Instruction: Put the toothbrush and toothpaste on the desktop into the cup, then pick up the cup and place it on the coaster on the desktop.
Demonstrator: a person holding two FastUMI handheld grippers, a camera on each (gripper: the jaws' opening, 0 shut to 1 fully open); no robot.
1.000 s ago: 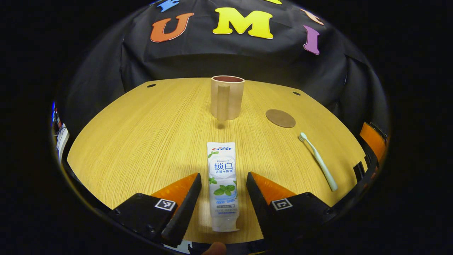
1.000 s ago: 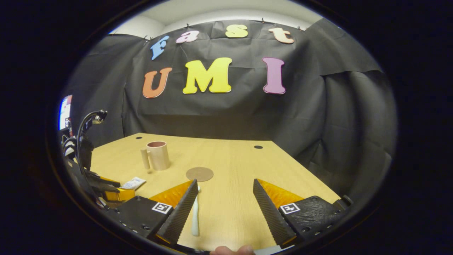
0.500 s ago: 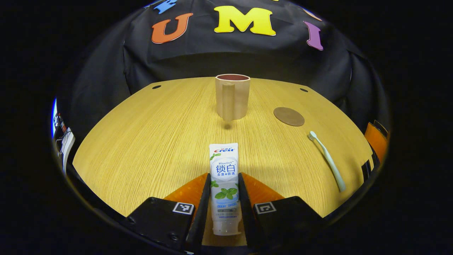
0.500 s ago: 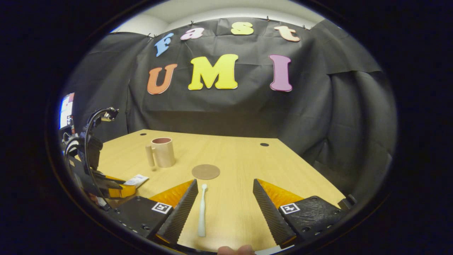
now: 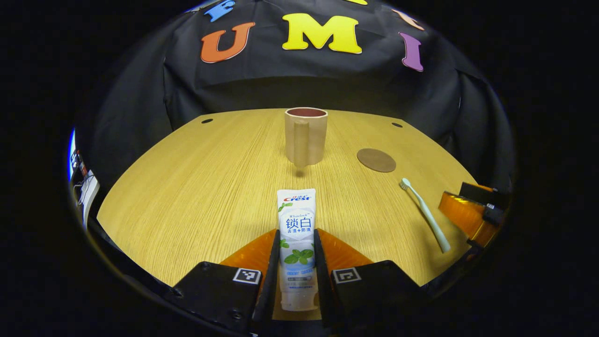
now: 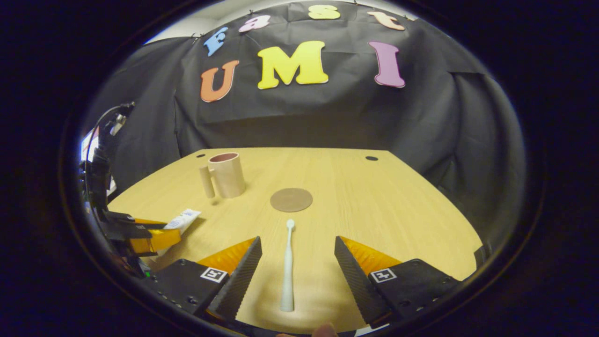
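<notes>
Both views are bright on the wooden desktop [image 5: 196,187] and dim toward the cloth wall. Light falls from above: the cup [image 5: 305,136] casts a small soft shadow just in front of its handle. No harsh glare. Fisheye distortion bows the desktop's edges into curves. Focus is sharp at centre and softens slightly at the rim.

Desktop [image 5: 187,187]: cup [image 5: 305,136], coaster [image 5: 376,160], toothbrush [image 5: 425,214], toothpaste [image 5: 296,234]

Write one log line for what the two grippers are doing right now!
left gripper: shut on toothpaste tube | right gripper: open, fingers either side of toothbrush | cup: empty-looking, upright | coaster: bare
</notes>
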